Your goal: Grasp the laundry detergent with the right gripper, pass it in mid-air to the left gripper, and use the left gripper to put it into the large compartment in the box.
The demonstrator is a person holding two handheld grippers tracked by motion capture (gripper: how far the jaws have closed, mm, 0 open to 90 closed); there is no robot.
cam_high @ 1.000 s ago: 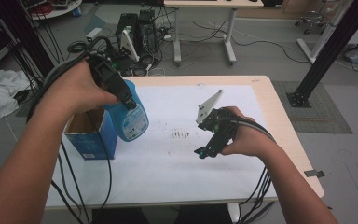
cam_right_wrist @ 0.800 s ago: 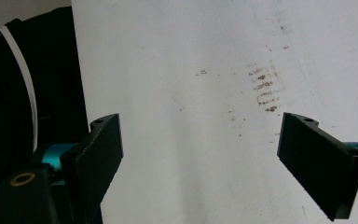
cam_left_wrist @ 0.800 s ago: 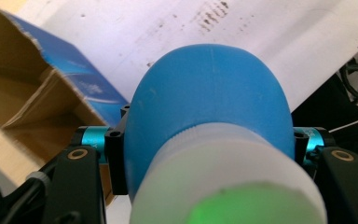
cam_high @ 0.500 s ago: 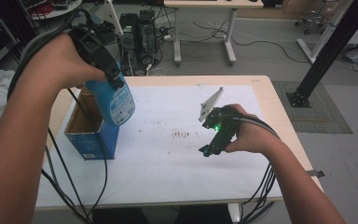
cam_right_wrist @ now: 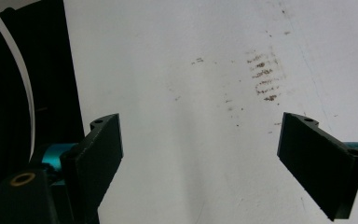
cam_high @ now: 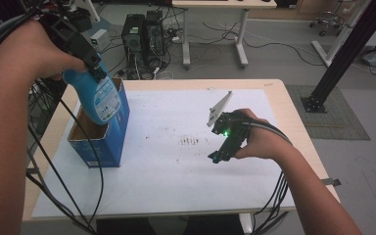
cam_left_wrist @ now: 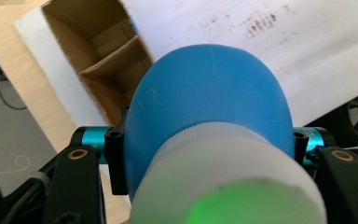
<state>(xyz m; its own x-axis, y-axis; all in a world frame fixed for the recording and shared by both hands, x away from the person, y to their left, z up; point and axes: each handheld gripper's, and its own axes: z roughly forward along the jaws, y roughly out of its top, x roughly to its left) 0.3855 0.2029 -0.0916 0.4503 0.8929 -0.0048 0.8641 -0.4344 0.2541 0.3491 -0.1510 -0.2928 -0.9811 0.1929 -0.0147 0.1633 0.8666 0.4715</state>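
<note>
Clamped between the fingers of the left gripper (cam_high: 95, 68): a blue plastic bottle (cam_high: 99, 99), gripped at the shoulder just below its white cap (cam_left_wrist: 228, 186). Smooth, rounded body, bright blue, with a pale printed label on the side turned to the high view; print too small to read. Tilted, base down and away from the fingers, hanging over the open top of a blue cardboard box (cam_high: 108, 142), base at about the level of the rim; touching the rim or not, cannot tell. Beyond the fingers in the left gripper view, the brown inside of the box with a cardboard divider (cam_left_wrist: 114, 56). Well off to the side, the right gripper (cam_high: 216, 157) low over the white sheet (cam_high: 176, 186) covering the counter (cam_high: 293, 103), fingers (cam_right_wrist: 102, 144) spread wide with nothing between them. Ahead of those fingers, a patch of dark smudges (cam_right_wrist: 265, 79) on the sheet.
</note>
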